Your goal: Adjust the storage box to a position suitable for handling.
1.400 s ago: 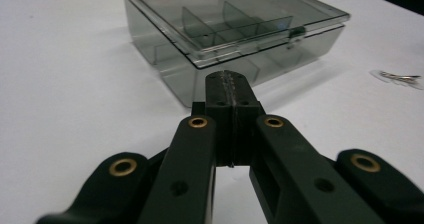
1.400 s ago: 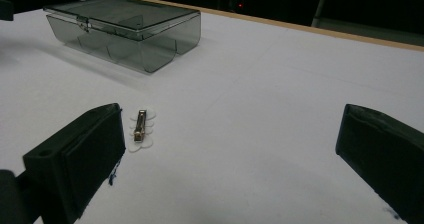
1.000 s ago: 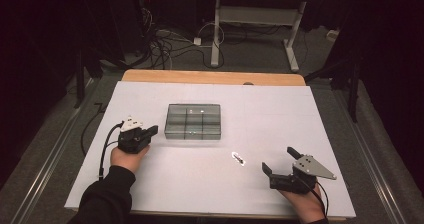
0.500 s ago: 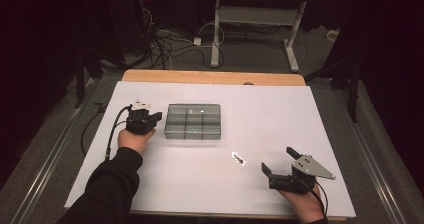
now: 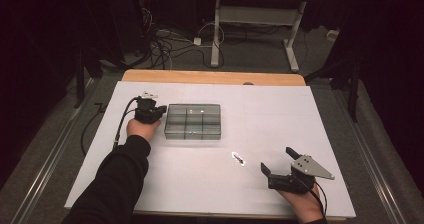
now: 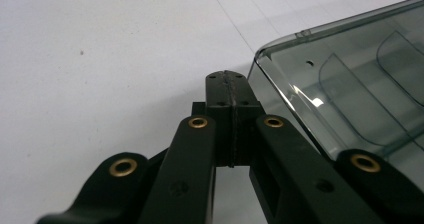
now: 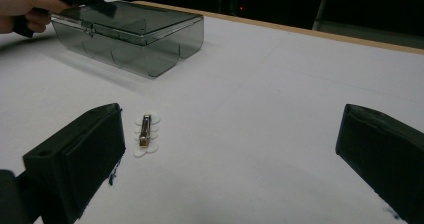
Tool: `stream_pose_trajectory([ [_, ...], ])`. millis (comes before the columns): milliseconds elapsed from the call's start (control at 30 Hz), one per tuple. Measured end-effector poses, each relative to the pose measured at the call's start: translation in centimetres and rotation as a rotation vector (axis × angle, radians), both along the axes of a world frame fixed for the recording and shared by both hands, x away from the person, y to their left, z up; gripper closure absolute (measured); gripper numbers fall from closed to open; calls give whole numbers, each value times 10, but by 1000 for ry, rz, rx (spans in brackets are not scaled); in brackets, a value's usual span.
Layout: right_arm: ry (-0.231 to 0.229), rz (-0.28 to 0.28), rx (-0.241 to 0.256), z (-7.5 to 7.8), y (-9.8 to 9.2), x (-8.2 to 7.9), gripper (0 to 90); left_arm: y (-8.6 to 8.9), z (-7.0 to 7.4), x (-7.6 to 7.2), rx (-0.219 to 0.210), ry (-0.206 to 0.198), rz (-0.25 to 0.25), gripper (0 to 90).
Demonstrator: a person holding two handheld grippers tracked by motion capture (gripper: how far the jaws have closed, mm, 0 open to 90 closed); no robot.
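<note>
Left gripper: matte black fingers pressed flat together, nothing between them, tips just beside the left edge of the smoky translucent plastic box, rectangular, rounded corners, divided into compartments. Right gripper: blocky fingers spread wide, empty, resting low near the table's front edge. Between them lies a small metal clip on white round discs; table surface smooth, white.

A: Where is the left gripper relative to the compartment box?

B: Right against the box's left end, by its far corner; the hand behind it rests on the white counter.

A: And the right gripper?

B: Well apart from the box, toward the counter's near right, fingers spread. A small metal piece lies between it and the box.
</note>
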State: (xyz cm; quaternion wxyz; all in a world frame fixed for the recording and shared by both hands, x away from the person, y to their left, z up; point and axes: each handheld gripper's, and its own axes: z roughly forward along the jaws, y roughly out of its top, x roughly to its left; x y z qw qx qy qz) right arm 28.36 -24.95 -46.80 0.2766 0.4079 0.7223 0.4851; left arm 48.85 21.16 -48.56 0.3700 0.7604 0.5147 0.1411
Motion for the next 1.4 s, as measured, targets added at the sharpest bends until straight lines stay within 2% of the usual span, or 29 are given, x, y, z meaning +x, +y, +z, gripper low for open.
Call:
stream_pose_trajectory([
  [133, -2, -3, 0, 0, 0, 0, 2, -1, -6, 7, -21, 17, -3, 880],
  [467, 1, -10, -1, -1, 0, 1, 2, -2, -8, 11, -50, 12, -10, 881],
  [533, 3, -10, -2, -1, 0, 1, 3, -4, -8, 10, -56, 11, -23, 881],
  [933, 4, -7, -4, -1, 1, 2, 3, -17, -8, 6, -41, 13, -81, 881],
  [1400, 3, -9, -3, -1, 1, 2, 3, -45, -7, -9, -17, 43, -194, 881],
])
